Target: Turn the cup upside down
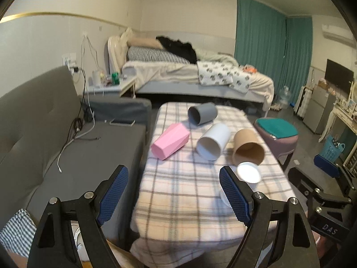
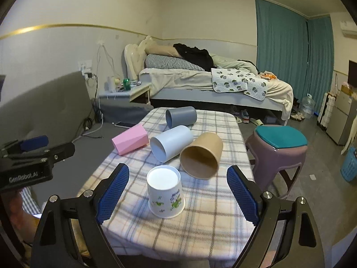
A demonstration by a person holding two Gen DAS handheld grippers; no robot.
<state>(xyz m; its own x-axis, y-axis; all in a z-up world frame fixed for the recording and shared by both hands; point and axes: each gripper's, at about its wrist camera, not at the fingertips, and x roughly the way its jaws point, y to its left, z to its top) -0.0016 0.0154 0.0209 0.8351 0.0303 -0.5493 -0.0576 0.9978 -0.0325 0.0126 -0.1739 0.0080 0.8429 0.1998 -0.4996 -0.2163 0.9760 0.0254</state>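
4 cups [image 2: 172, 142] sideways, 1 paper cup [image 2: 165, 192] inverted.

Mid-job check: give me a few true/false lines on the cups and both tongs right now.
1. The printed paper cup stands upside down on the plaid cloth. True.
2. The right tongs are shut on that cup. False: they are open, with the cup standing free between the pads.
3. The brown cup lies on its side. True.
4. The pink cup stands upright. False: it lies on its side, as do the white cup and grey cup.
5. The left tongs hold the white cup. False: they are open and empty.
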